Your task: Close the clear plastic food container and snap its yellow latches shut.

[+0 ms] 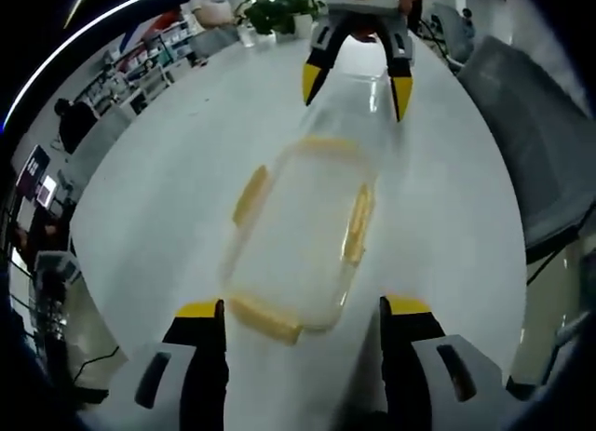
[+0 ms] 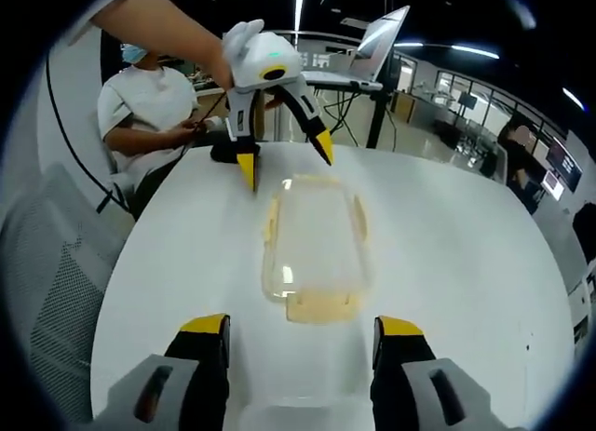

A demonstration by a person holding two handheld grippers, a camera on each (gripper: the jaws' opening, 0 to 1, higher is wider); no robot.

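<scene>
In the left gripper view my left gripper (image 1: 303, 319) stood at the bottom of the frame with its jaws spread wide and nothing between them. Just above the jaws, in the middle of the frame, lay the clear container (image 1: 300, 235) on the white table (image 1: 158, 198), with its lid seeming to sit on top already. At the top of this frame the right gripper (image 1: 357, 82) hovered over the far end of the container, also spread and holding nothing.

In the right gripper view the right gripper's own jaws rose from the bottom of the frame, and the container sat in the centre.

I counted one container and two grippers. Of the yellow latches (image 1: 249, 195) I could see four: one on each long side and one on each short end. The latch at the lower end in the right gripper view (image 2: 320, 306) seemed to lie flat outward, so I judged it unlocked; for the others I could not tell.

I judged the step to be the start of latching. The next move would call for bringing one jaw tip down on a latch and pressing it against the wall, while the other gripper steadies the container so it does not slide on the smooth table.
</scene>
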